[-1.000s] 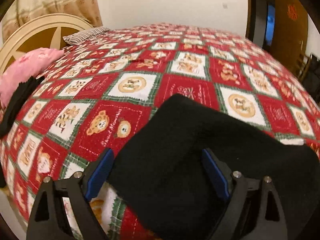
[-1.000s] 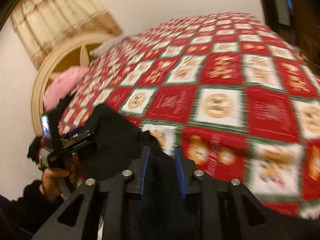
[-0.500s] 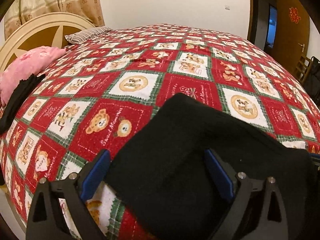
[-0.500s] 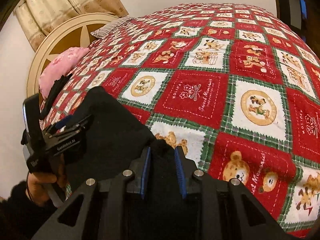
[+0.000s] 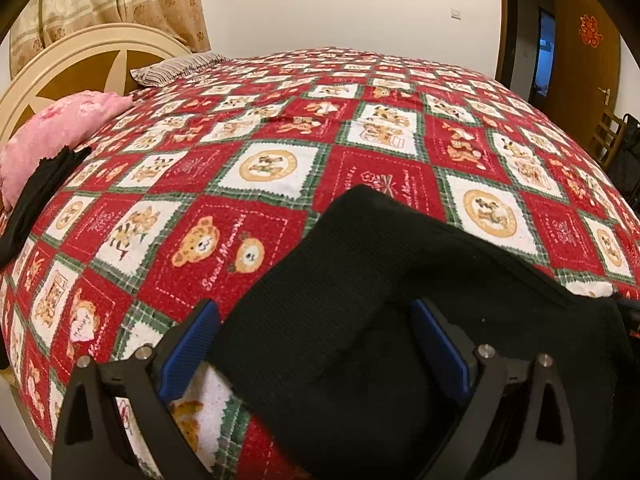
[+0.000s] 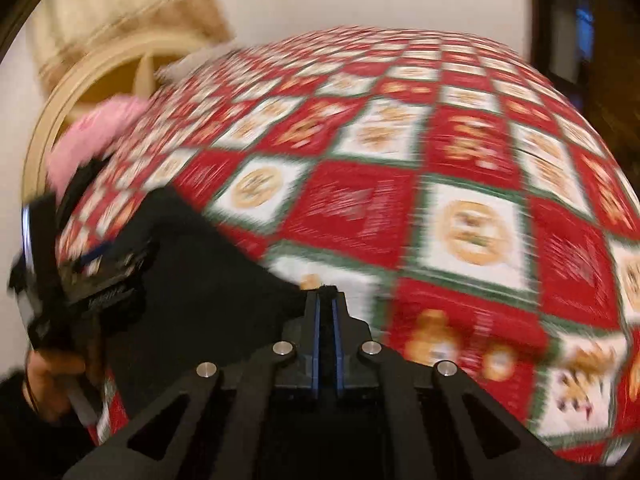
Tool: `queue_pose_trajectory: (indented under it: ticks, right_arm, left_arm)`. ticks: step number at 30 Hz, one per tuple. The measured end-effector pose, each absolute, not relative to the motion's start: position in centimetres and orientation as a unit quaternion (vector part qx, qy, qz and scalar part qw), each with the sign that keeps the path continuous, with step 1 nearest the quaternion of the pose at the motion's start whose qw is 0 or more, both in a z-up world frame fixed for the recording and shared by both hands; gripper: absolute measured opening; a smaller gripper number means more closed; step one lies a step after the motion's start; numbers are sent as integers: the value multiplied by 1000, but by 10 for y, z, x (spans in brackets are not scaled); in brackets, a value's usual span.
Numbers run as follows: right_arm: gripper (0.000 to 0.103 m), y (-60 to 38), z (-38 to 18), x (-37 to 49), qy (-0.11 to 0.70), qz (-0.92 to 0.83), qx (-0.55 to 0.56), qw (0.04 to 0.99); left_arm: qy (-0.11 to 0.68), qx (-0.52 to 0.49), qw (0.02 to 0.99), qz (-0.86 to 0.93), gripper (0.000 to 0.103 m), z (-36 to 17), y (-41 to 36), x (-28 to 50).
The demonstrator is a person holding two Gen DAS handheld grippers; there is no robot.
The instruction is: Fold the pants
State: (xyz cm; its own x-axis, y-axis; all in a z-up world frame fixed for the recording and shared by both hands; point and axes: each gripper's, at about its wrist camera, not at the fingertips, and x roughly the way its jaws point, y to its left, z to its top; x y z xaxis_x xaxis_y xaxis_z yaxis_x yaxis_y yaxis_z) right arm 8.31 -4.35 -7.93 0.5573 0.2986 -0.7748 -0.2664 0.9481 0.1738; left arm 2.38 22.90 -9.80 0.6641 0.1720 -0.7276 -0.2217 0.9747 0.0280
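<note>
Black knit pants (image 5: 400, 320) bunched at the near edge of the bed, on the red teddy-bear quilt (image 5: 280, 184), running from about 6 o'clock up toward 12 in the left wrist view. Left gripper (image 5: 316, 344) spread wide, just been opening, cloth lying loose between the blue pads (image 5: 192, 340) and not pressed. Right gripper (image 6: 326, 316) just snapped closed, pinching a thin tuft of the fabric at its tip, pretty blurry though. Looks like the grab-an-edge step before a fold, nothing neatly folded yet. Next probably needs the left clamped on its edge too, then both lifting together toward 12 o'clock. Pink pillow (image 5: 60, 128) off at 10, well clear.
</note>
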Motion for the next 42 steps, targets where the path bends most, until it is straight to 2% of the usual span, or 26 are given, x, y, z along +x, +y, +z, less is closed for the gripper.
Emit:
queue_pose_trajectory:
  ticks: [3,9,11,15,16,18,19,20,24,26,30,34,42]
  right_arm:
    - [4,-60,-90,90,454,142,62,877]
    - [5,-56,-98,100,441,144,66,884]
    - [9,-69,-96,105,439,161,110,877]
    - [10,-125,-65,86,387,146,246,877]
    - [14,-141,-53,74,369,145,268,878]
    - [36,-179,-24,37,332,121,287,890]
    - [61,-204,-9,9,305,93,290,902]
    - [76,-225,2,-19,280,61,291,913]
    - [77,-305,20,-131,215,-120,268,931]
    - [77,-350,14,-184,219,-248,269,904]
    - [74,-415,-13,-259,228,-360,342,838]
    - [74,-429,-32,-265,275,-414,314,809]
    - [74,-430,-51,-232,293,-430,314,794]
  left_arm:
    - [401,-43,908,111,103,-100,232,26]
    - [401,-38,908,114,103,-101,231,26]
    - [401,-38,908,114,103,-101,231,26]
    - [399,-49,909,108,103,-99,235,25]
    - [399,-53,909,105,103,-99,237,24]
    - [399,-55,910,103,103,-96,238,21]
    - [396,-48,911,104,103,-93,236,19]
    - [391,-37,913,106,103,-90,232,16]
    - [367,-7,926,92,103,-70,212,8]
    - [358,-7,931,70,103,-60,199,9]
    - [348,-15,937,37,103,-47,177,13]
    - [349,-12,937,11,103,-42,155,14]
    - [367,21,930,-6,103,-50,133,2]
